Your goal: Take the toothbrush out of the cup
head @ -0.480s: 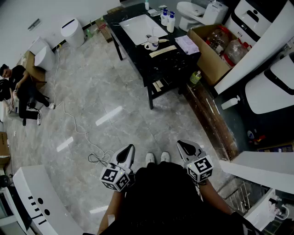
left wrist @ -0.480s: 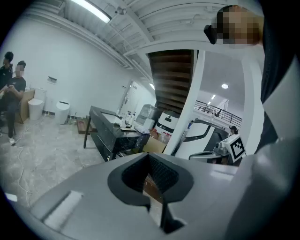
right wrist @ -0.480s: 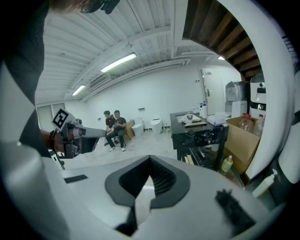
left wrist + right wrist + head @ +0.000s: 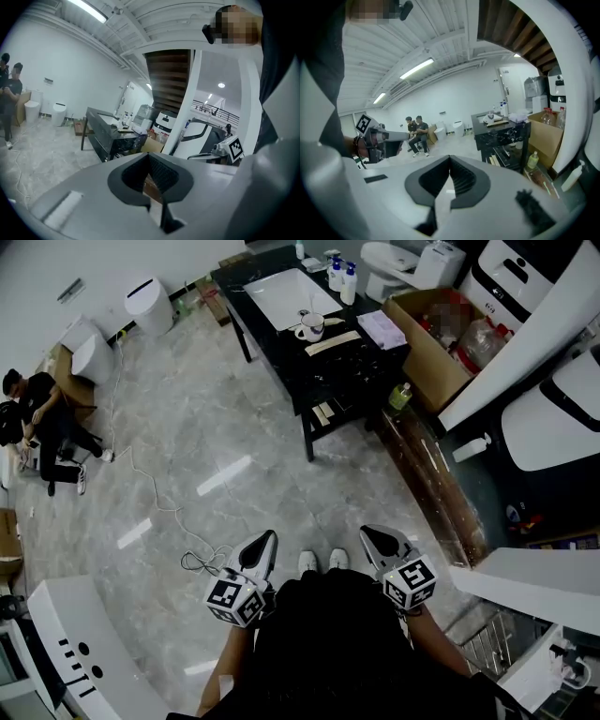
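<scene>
A white cup (image 4: 311, 330) stands on the black vanity table (image 4: 352, 364) at the far end of the room, beside the white sink (image 4: 289, 296). A thin toothbrush (image 4: 307, 316) sticks up out of it. Both grippers are held close to my body, far from the table. The left gripper (image 4: 265, 542) and the right gripper (image 4: 373, 536) point forward over the floor, each shut with nothing between the pads. In the right gripper view the cup (image 4: 491, 117) is small on the table (image 4: 501, 130), beyond the right gripper (image 4: 450, 160). The left gripper (image 4: 149, 157) faces the table (image 4: 105, 129).
A cardboard box (image 4: 427, 352) with plastic bottles stands right of the table, and a green bottle (image 4: 400, 397) is on the floor by it. White toilets (image 4: 148, 306) line the far left wall. A person (image 4: 42, 423) sits at left. A cable (image 4: 164, 512) crosses the marble floor.
</scene>
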Tool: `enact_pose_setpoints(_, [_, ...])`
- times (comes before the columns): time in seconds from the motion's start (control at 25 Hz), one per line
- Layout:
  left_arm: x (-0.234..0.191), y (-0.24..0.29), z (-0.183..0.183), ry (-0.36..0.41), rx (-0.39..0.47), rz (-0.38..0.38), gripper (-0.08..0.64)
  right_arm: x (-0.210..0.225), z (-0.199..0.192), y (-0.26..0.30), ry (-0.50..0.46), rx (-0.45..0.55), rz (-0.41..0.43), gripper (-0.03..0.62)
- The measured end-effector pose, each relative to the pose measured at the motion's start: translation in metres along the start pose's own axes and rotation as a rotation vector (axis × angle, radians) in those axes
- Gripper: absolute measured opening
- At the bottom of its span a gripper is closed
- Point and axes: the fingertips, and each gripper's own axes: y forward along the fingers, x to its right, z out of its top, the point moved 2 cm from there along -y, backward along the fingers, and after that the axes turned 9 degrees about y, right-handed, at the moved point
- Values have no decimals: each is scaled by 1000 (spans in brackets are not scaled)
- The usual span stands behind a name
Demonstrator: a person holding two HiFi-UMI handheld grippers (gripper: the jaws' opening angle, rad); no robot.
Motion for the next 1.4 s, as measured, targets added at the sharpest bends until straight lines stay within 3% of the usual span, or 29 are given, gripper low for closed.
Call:
enact_pose_setpoints(0.32, [15, -1, 5, 12, 8, -21, 8, 4, 0, -5, 2, 13, -3, 14])
enact_pose_setpoints(0.6, [19, 5, 9, -19, 10, 13, 8, 19, -5, -11, 6, -2, -6, 15])
enact_pose_setpoints(0.84, [24, 17, 18, 6, -8, 30, 8, 41, -11, -18, 60, -4, 0, 14])
enact_pose_setpoints(1.4, [37, 30, 20, 0, 17, 113, 8, 79, -8, -30, 63, -21, 48, 14])
